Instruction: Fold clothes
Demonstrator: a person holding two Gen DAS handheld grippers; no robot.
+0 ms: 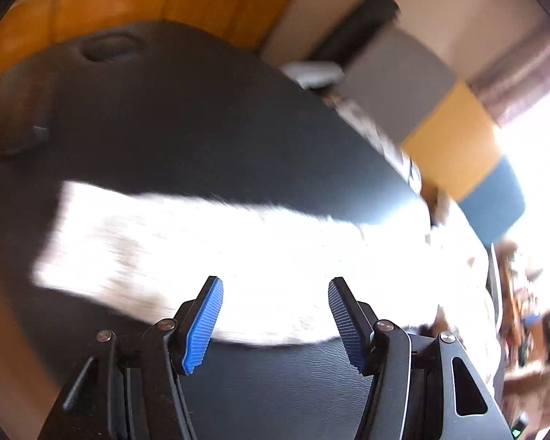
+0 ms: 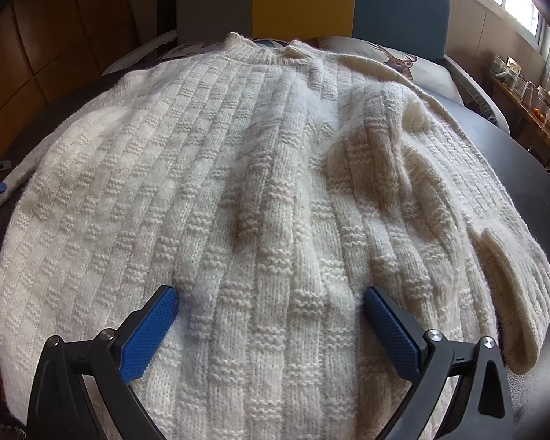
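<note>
A cream knitted sweater [image 2: 238, 190] lies spread on a dark round table [image 2: 531, 168], neck at the far side. Its right sleeve [image 2: 414, 154] is folded in over the body, cuff near the hem at the right. My right gripper [image 2: 269, 300] is open, its fingertips [image 2: 165, 300] resting on or just above the knit near the hem. In the blurred left wrist view, a long overexposed white part of the sweater [image 1: 187, 249] stretches across the table [image 1: 201, 128]. My left gripper [image 1: 275, 289] is open and empty, just above that white cloth's near edge.
Grey, yellow and blue chair backs [image 2: 304, 0] stand behind the table, with a deer-print cushion [image 2: 399, 62]. Wooden wall panels [image 2: 55, 36] are at the left. A shelf with small items [image 2: 524, 88] runs under the windows at the right.
</note>
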